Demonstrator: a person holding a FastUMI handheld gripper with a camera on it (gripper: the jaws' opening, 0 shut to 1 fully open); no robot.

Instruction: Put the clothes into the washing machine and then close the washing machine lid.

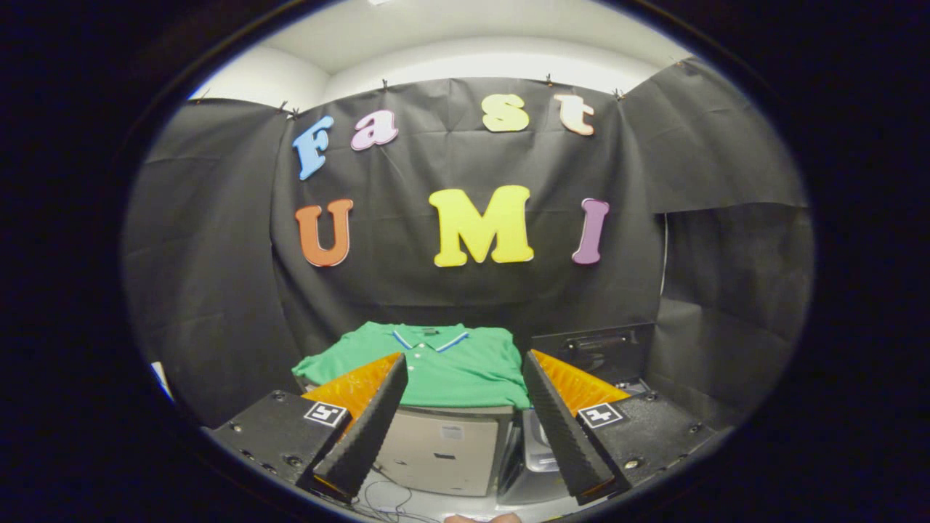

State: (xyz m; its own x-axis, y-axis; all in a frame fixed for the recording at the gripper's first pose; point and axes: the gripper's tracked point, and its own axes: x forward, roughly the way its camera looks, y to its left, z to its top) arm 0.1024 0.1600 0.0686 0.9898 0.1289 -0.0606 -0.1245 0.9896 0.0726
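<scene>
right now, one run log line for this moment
phase: approach | jaws: open, empty | gripper | green shirt: folded on box, beyond fingers | washing machine lid: raised

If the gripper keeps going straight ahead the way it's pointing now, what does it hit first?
Most likely the folded green shirt, which lies just beyond the open gripper on a light box. Depth is hard to judge here.

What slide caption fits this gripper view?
Open hand-held gripper facing a folded green polo shirt atop a grey box, beside the lid-up washing machine.
</scene>
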